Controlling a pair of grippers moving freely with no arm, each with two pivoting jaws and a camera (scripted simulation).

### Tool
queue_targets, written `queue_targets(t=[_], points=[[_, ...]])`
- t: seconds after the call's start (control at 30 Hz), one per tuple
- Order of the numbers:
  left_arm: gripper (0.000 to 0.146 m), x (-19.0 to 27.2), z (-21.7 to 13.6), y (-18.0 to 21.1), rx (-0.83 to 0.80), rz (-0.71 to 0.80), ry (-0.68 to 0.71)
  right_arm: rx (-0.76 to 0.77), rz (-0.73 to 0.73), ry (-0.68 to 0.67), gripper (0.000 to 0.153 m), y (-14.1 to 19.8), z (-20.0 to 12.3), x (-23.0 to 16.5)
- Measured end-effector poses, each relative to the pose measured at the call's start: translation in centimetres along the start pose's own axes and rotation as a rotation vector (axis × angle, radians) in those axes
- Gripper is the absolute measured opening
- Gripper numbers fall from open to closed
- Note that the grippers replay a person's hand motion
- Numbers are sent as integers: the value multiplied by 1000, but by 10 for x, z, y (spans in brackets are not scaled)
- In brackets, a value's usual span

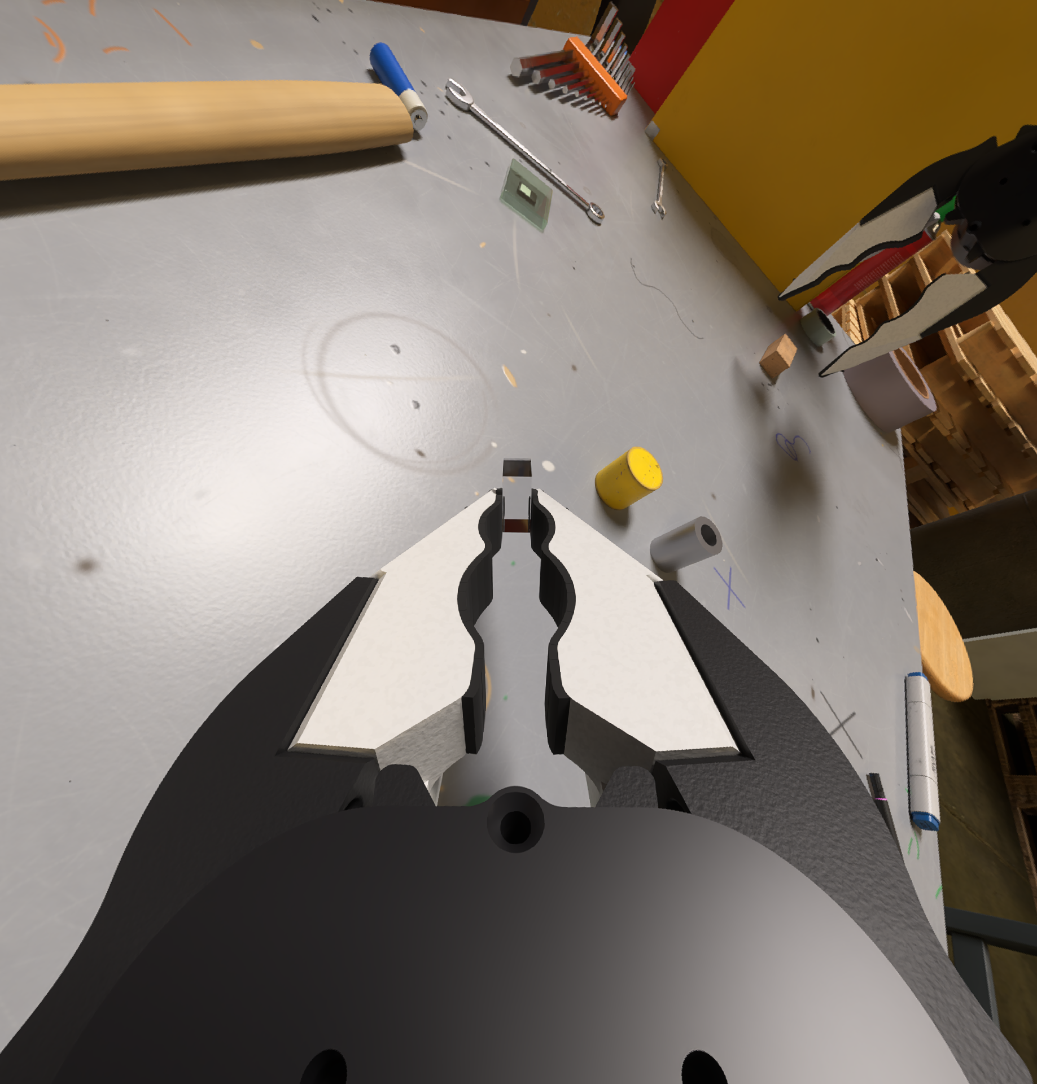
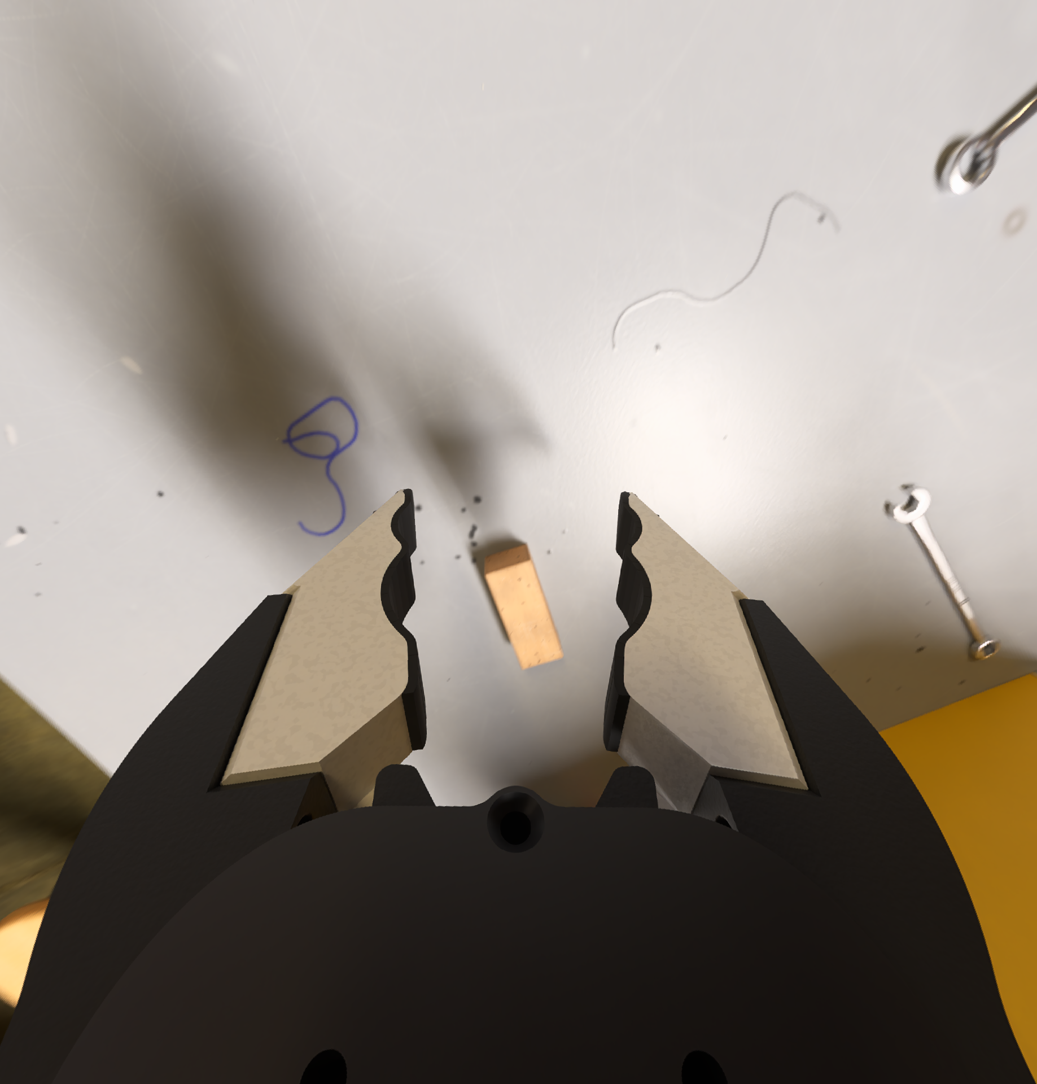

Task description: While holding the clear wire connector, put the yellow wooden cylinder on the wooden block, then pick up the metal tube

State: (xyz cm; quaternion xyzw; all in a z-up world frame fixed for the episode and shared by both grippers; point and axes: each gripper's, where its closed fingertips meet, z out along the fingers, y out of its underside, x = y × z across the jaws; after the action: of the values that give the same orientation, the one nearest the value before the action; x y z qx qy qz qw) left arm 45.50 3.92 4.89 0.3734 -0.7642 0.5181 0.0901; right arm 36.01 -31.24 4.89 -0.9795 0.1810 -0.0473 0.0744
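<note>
Yellow wooden cylinder (image 1: pixel 628 477): lies on its side on the grey table (image 1: pixel 211 410), flat end turned up and to the right in the left wrist view, long axis slanting across that view. It sits just right of the left gripper (image 1: pixel 516 493) tips and well apart from the wooden block (image 1: pixel 777 355), which lies farther off toward the table's right edge.

Metal tube (image 1: pixel 686 542): on its side near the cylinder, bore facing right.

Clear wire connector (image 1: pixel 516 484): pinched at the left gripper's tips, jaws closed on it.

Right gripper (image 2: pixel 516 498): jaws spread wide and empty, hovering above the block (image 2: pixel 523 604), which lies between its fingers in its own view.

Judgement: the left gripper is nearer the cylinder but occupied; the free right gripper must travel from the block toward the cylinder and close across its round sides.

Surroundings: wrenches (image 1: pixel 524 149), tape roll (image 1: pixel 891 390), marker (image 1: pixel 922 751).
</note>
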Motion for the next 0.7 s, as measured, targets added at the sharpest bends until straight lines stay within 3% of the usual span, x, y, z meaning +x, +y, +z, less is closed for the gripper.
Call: queue_targets(t=[0.23, 0.33, 0.47, 0.6, 0.7], points=[[8, 1, 0, 1, 1, 2, -7, -20, -62, -47, 76, -2, 13, -4], [8, 1, 1, 0, 4, -2, -6, -20, -134, -52, 64, -2, 14, -7], [8, 2, 1, 1, 2, 2, -5, -102, -222, -109, 63, 14, 6, -20], [8, 2, 1, 1, -1, 5, -2, -45, -177, -78, 83, -1, -20, -9], [8, 2, 1, 1, -2, 6, -1, 44, -107, -2, 84, -22, -30, 16]])
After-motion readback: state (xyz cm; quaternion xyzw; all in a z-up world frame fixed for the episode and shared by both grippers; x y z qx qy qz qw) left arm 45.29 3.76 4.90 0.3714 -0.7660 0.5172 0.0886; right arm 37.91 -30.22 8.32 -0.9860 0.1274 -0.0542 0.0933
